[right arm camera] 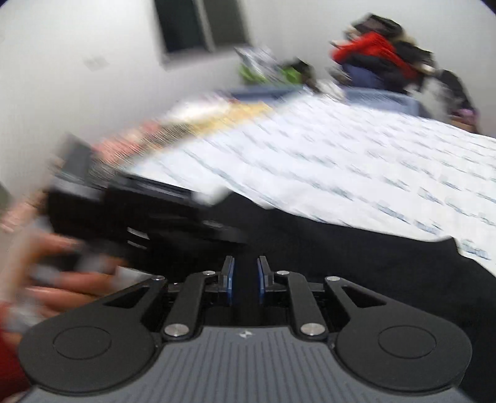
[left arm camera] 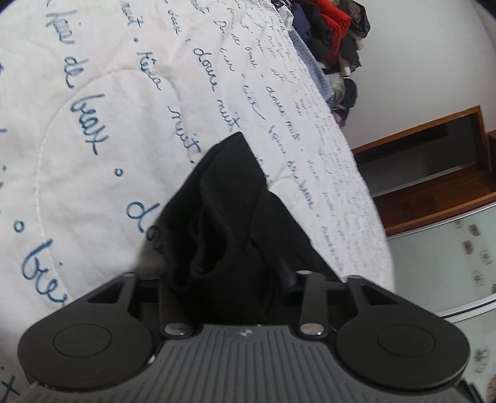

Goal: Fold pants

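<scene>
The black pants hang bunched from my left gripper, which is shut on them; the cloth hides its fingertips. They are held above the white quilt with blue script. In the blurred right wrist view, the pants spread dark across the foreground over the quilt. My right gripper stands over them with blue pads a small gap apart and black cloth between them; whether they pinch it is unclear. The left gripper and the hand holding it appear blurred at the left.
A heap of dark and red clothes lies at the bed's far end, also in the right wrist view. A wooden frame and a glass panel stand beyond the bed's edge. A window is in the wall.
</scene>
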A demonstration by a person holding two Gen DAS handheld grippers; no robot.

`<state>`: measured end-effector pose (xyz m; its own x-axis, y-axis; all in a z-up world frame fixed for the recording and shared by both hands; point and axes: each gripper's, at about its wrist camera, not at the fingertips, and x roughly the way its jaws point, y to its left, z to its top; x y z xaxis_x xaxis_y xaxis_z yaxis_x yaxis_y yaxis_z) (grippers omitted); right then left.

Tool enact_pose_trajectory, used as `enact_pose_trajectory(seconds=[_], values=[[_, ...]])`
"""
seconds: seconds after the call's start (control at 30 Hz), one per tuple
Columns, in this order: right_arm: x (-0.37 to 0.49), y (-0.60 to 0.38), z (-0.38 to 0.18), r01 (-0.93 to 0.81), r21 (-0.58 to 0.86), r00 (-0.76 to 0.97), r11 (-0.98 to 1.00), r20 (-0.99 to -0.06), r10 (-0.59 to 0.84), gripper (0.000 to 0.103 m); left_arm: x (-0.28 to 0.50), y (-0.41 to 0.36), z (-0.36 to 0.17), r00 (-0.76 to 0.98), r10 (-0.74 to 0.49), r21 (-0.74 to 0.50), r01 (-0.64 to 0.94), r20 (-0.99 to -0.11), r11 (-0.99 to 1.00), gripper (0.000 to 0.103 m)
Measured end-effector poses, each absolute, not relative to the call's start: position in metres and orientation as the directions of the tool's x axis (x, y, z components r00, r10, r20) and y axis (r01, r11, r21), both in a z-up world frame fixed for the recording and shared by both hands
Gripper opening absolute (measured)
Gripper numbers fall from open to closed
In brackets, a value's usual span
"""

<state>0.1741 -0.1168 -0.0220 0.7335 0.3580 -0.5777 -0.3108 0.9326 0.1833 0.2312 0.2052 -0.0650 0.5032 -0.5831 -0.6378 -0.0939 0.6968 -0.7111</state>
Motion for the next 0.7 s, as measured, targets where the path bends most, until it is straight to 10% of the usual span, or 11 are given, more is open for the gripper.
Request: enact_pose_trajectory(seconds=[0.13,0.43,0.7], values=[[0.183,-0.099,-0.044,-0.322,0.092,0.704,0.942,-0.642,0.303,0.014,0.228,0.193,-0.054,0.527,-0.513,-0.625,-0.047,-0.678,0.779,0.026],[0.178,-0.132,-0.027,-0.236,0.399,0.716,0.886,-0.545,0.436,0.016,0.176,0.123,0.007,0.695,-0.284,-0.295,0.108,-0.66,0.949,0.02],[0.155,-0.165,-0.013,-0.214,0.507,0.738,0.835,-0.476,0.478,0.016,0.144,0.081,0.029,0.734,-0.288,-0.274,0.143,-0.616,0.951,0.019]])
